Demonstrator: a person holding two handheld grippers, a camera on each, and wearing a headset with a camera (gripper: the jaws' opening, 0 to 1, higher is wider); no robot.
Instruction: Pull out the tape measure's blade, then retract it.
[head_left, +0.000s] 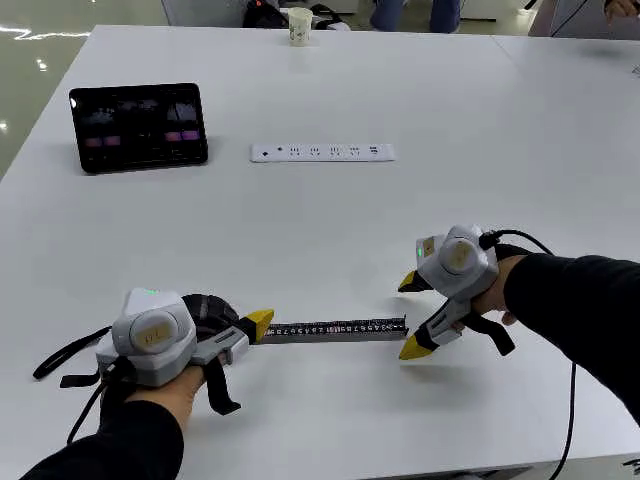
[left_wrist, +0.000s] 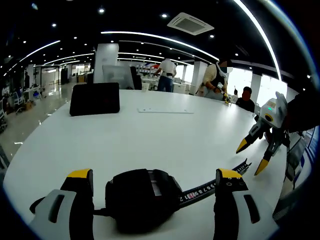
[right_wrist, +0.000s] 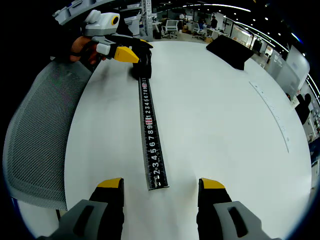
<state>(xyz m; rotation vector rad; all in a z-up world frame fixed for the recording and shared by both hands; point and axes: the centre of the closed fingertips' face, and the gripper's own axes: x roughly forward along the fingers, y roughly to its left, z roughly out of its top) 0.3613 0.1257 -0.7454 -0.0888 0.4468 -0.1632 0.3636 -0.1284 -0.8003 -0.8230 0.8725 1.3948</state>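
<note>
The left hand-held gripper (left_wrist: 153, 174) has its jaws apart, one on each side of the black tape measure (left_wrist: 142, 197), and its own view shows a gap between each jaw and the case, so nothing is clamped. The tape measure sits on the white counter (head_left: 400, 200) close to the near edge, toward the near left corner. Its blade (right_wrist: 149, 125) is pulled out and lies flat on the counter, numbers up, running along the near edge toward the right hand-held gripper (right_wrist: 161, 184). That hand-held gripper also has its jaws apart. The free end of the blade lies between the two yellow tips and touches neither.

Farther out, a white power strip (head_left: 322, 152) lies flat near the middle of the counter. A dark tablet (head_left: 138, 126) stands propped up toward the left edge. A paper cup (head_left: 299, 26) stands at the far edge. In the right gripper view a grey mesh chair back (right_wrist: 40, 135) shows beyond the counter's near edge
</note>
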